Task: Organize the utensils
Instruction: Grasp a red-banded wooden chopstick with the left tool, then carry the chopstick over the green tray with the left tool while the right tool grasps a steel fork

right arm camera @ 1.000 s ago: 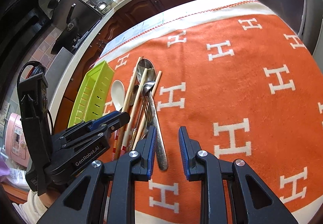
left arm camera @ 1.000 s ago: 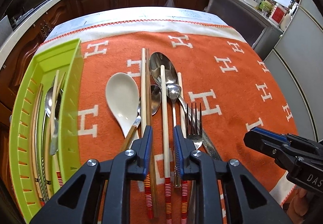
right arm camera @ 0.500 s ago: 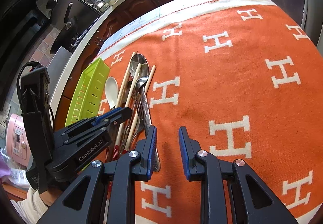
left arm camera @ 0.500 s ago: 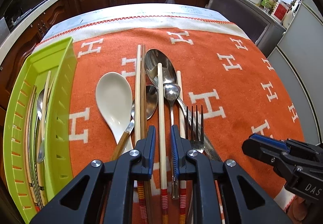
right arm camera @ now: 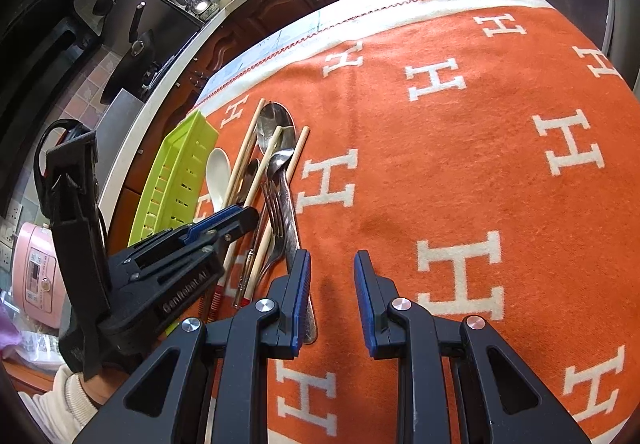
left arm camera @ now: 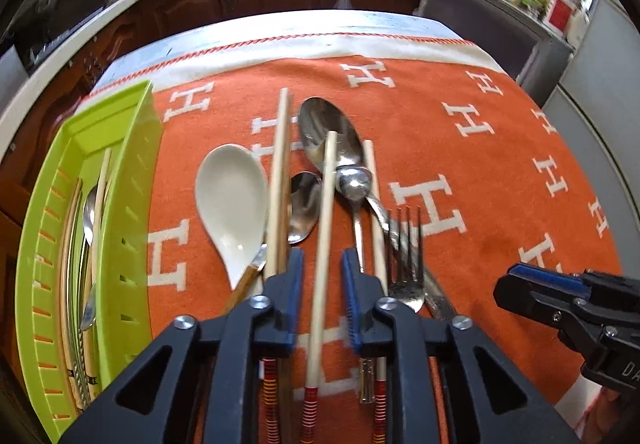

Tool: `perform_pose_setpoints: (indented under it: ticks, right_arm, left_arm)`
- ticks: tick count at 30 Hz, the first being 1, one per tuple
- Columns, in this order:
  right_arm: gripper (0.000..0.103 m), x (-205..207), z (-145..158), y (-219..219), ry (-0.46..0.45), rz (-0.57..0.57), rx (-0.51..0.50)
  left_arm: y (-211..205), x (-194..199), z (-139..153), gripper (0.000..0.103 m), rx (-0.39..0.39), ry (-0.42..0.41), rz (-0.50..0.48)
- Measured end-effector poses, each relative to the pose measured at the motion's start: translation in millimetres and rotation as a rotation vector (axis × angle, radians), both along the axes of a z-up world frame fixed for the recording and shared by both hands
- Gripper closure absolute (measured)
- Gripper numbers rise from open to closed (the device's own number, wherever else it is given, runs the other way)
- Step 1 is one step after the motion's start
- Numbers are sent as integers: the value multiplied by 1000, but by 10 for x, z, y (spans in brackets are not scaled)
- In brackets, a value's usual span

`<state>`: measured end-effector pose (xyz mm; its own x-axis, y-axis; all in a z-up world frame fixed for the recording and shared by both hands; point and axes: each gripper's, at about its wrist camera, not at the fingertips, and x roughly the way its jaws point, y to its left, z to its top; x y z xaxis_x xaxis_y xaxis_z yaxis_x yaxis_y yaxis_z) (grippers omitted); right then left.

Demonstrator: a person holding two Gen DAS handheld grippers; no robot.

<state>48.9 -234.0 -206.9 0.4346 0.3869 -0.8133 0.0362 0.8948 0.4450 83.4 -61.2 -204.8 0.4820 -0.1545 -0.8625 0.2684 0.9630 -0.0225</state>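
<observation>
Glossy metal spoon (left arm camera: 329, 131), smooth wooden chopstick (left arm camera: 325, 211), matt woolly orange cloth (left arm camera: 480, 171), glossy green plastic tray (left arm camera: 120, 147).

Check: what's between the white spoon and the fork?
Left wrist view: between white spoon and fork lie chopsticks and metal spoons.

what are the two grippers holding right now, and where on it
Nothing. A chopstick lies between the left gripper's open jaws, untouched; the right gripper is empty.

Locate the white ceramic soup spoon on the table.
In the left wrist view, the white ceramic soup spoon lies on the orange cloth, between the green plastic tray and a wooden chopstick.
</observation>
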Motion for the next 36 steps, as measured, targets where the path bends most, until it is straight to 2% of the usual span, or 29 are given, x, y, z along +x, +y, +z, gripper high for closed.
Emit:
perform_pose_setpoints:
  ticks: [3, 5, 8, 15, 20, 26, 30, 32, 36]
  right_arm:
    - [81, 3, -7, 0, 3, 2, 0]
    - [81, 5, -8, 0, 4, 3, 0]
    - [81, 6, -12, 0, 8, 6, 0]
    - [81, -8, 39, 79, -9, 40, 7]
    - [81, -16, 60, 176, -17, 90, 56]
    - [81, -14, -97, 363, 44, 129, 138]
    - [81, 11, -192, 457, 71, 118, 144]
    - [81, 27, -204, 504, 51, 113, 127]
    - [86, 60, -212, 641, 21, 120, 77]
  left_arm:
    - [-84, -62, -8, 80, 39, -44, -14]
    - [-74, -65, -9, 80, 23, -49, -15]
    - [-20, -43, 2, 99, -21, -39, -12]
    - [217, 5, 45, 100, -166, 59, 46]
    - [339, -90, 218, 100, -214, 39, 57]
    - [570, -230, 582, 100, -265, 2, 76]
    - [832, -284, 871, 100, -264, -53, 111]
    - [998, -291, 993, 100, -251, -83, 140]
    - [1304, -266, 1117, 100, -180, -156, 203]
